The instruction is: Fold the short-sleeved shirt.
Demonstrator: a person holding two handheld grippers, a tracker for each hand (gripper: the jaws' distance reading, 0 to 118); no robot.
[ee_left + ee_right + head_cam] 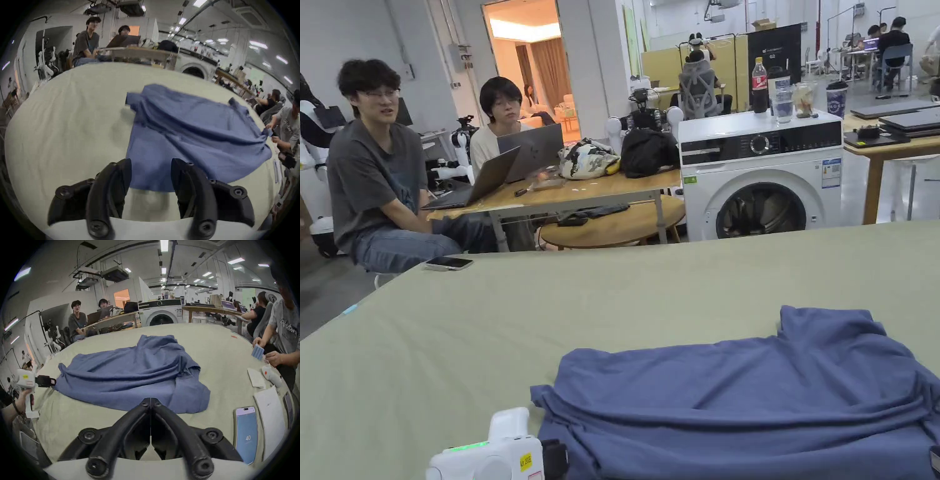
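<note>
The shirt (129,374) is left rumpled on the table (211,344); the left gripper (151,164) is held spread for a hem grab, the right gripper (150,400) closed, empty.

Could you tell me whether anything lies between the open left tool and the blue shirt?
Nothing visible does. The left tool hangs open just short of the shirt, with bare table cover beneath.

Wide desk (487,350) under pale green cloth, rumpled blue shirt (129,374) spread flat on it, phone (448,263) at far edge — another phone (246,433), white papers (269,415) on the right side
</note>
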